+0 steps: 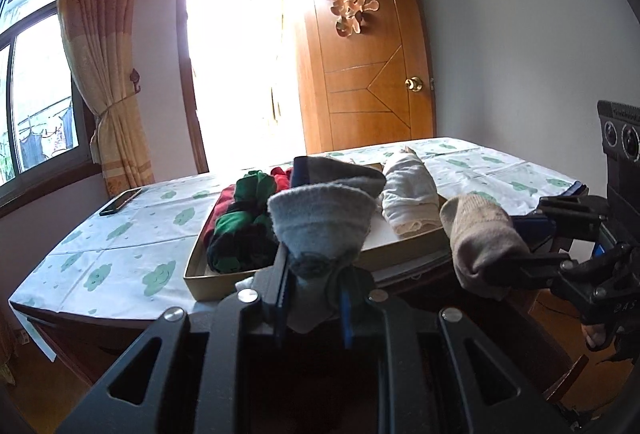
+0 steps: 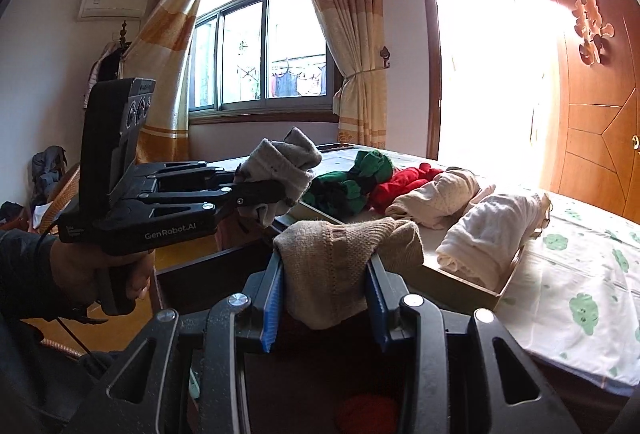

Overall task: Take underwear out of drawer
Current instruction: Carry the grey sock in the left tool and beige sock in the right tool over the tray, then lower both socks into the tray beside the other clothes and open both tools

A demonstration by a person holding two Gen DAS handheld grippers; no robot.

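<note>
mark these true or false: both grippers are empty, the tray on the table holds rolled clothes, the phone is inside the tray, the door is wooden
1. Both grippers are empty. False: the left gripper is shut on a grey sock, and the right gripper on a beige sock.
2. The tray on the table holds rolled clothes. True.
3. The phone is inside the tray. False: it lies on the tablecloth, apart from the tray.
4. The door is wooden. True.
</note>
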